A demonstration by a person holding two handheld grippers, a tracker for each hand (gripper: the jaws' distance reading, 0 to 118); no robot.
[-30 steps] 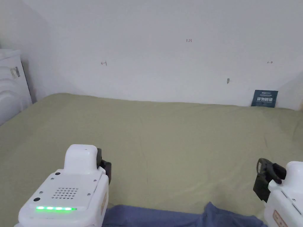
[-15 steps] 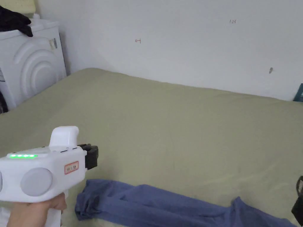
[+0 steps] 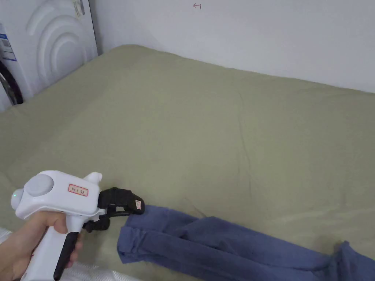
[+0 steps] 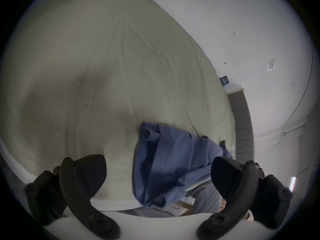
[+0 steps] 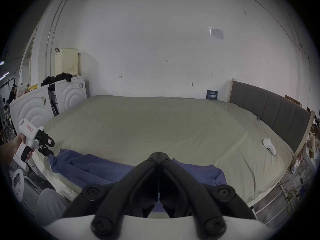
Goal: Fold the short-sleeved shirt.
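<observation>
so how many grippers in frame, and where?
2. Left gripper, jaws open, sits beside the left end of the blue shirt on the bed. Right gripper, jaws closed, sits above the shirt's middle.

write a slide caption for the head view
Open left gripper nears the end of a bunched blue shirt on an olive bed.

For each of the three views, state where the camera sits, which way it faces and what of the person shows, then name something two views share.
Head view: looks down across the bed at the shirt; left gripper and hand show.
Left gripper view: rides the open left gripper, facing the shirt's end.
Right gripper view: rides the shut right gripper, facing the wall.
Shared: all show the shirt.
</observation>
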